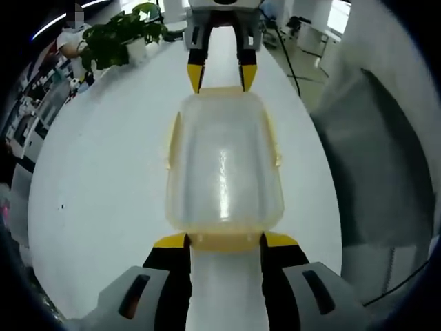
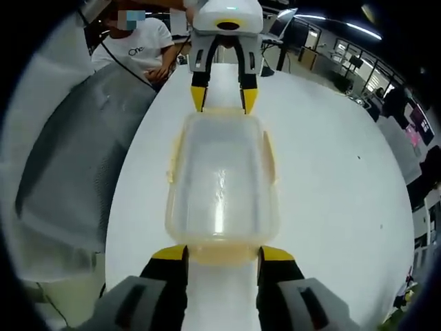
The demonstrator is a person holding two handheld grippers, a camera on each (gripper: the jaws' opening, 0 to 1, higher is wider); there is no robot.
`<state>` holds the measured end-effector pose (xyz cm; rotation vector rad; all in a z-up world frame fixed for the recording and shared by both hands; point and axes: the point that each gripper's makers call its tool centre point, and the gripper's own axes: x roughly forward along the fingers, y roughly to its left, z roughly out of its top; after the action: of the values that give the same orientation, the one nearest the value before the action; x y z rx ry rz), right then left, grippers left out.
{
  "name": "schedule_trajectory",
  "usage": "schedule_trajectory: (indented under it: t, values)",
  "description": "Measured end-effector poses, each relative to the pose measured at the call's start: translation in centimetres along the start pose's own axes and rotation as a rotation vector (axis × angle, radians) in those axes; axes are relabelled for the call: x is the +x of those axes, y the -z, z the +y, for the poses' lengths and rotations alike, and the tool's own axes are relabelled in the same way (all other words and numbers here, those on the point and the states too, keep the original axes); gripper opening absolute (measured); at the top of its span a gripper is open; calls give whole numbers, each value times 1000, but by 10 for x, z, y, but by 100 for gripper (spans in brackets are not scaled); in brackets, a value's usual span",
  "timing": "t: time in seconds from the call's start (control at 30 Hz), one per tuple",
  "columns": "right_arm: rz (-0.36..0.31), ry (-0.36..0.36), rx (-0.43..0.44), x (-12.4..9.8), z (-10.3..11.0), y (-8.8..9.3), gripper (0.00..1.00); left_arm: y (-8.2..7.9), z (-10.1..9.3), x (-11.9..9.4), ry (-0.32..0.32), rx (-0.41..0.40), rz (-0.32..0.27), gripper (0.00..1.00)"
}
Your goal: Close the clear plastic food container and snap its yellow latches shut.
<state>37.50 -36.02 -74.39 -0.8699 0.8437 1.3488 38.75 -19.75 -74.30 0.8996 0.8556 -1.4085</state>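
The clear plastic food container [image 1: 224, 169] lies lid-on along the middle of the white table [image 1: 103, 200], held between the two grippers from its two short ends. In the left gripper view the left gripper [image 1: 224, 241] stands at the near end with its yellow-tipped jaws set moderately apart, one on each side of the near yellow latch [image 1: 224, 241]; whether they touch it I cannot tell. At the far end the right gripper [image 1: 220, 72] faces it, jaws likewise apart and straddling the far end latch. The right gripper view gives the mirror of this: the right gripper [image 2: 224, 254] is near, the container [image 2: 222, 179] is beyond it, and the left gripper [image 2: 223, 93] is far.

The lid looks seated, so the step in hand is likely the end latches. To do it well, press both ends together so the box does not slide, push each flap square against the wall until it clicks, then check that the side latches [image 1: 172, 141] lie flat.

Counted: one container, two grippers, four yellow latches judging by the yellow at each side and each end. On the far left of the table stands one potted plant [image 1: 124, 34].
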Motion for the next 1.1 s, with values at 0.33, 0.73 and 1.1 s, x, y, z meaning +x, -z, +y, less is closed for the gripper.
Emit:
schedule_trajectory:
  t: [0.33, 0.73, 1.1]
  values:
    - [1, 11, 13, -2, -1, 2, 37, 5, -1, 0, -11, 13, -6, 38]
    - [-46, -1, 109, -15, 1, 5, 35, 12, 0, -10, -23, -112, -43, 45]
    - [-88, 40, 232, -23, -7, 3, 31, 10, 4, -18, -8, -423, -125, 44]
